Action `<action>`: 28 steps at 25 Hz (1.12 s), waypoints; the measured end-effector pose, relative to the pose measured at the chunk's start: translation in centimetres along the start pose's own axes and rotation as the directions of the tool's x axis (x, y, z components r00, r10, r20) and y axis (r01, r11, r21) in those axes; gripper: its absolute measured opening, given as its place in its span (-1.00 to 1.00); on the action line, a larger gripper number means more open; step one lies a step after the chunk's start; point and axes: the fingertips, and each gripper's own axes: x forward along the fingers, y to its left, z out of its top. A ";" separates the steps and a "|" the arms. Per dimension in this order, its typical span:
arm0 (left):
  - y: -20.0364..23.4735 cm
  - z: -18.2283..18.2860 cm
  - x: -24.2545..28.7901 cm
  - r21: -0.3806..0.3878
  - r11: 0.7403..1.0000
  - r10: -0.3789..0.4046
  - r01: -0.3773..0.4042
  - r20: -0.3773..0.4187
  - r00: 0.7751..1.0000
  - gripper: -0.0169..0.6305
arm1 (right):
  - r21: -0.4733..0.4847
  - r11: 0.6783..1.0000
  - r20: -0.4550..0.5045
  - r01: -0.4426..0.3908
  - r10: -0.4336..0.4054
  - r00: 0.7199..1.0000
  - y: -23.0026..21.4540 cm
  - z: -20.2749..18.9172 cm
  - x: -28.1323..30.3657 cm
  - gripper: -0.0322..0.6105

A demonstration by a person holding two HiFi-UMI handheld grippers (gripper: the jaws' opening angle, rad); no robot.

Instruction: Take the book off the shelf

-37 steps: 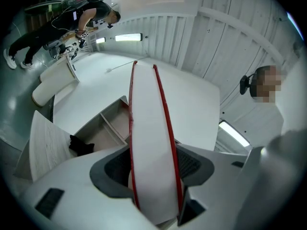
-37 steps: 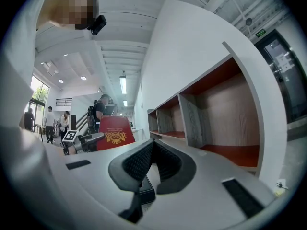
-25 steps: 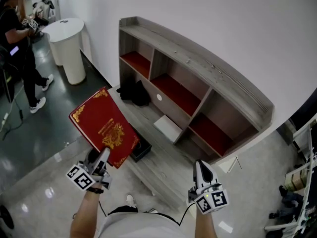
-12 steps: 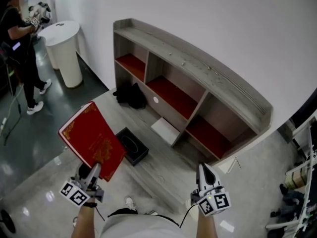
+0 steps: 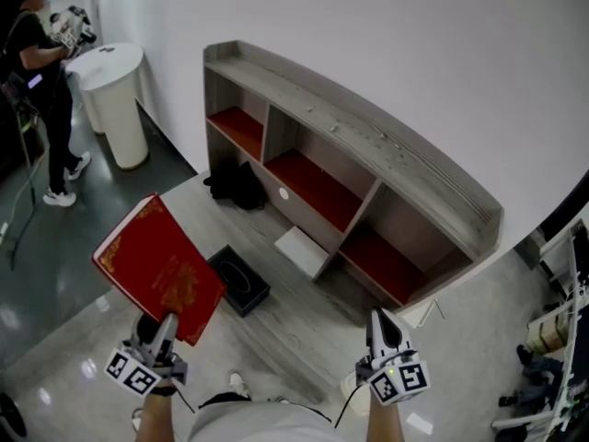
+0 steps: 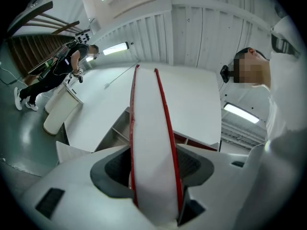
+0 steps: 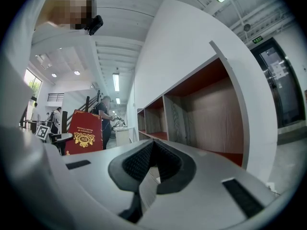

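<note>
Three red-floored compartments sit in the long grey shelf (image 5: 368, 134) against the white wall. The red book (image 5: 156, 267) is off it and well apart, tilted in the air at the left above the grey floor (image 5: 304, 339), near a small black box (image 5: 237, 282). The left gripper (image 5: 168, 320) is clenched on the book's lower edge, its pads pressing both red covers, while the right gripper (image 5: 377, 314) hovers before the shelf, jaws together on nothing.
</note>
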 end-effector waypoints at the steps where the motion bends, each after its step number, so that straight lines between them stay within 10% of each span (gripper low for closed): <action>1: 0.1 0.0 0.1 0.001 1.000 0.001 -0.001 0.000 1.000 -0.16 | 0.000 1.000 0.001 -0.001 0.001 1.000 0.0 0.0 0.2 -0.83; 28: 0.4 1.5 2.4 -0.036 0.997 -0.062 0.061 -0.005 0.998 -0.16 | -0.050 0.992 -0.038 -0.115 0.113 0.993 5.5 -0.1 3.5 -0.83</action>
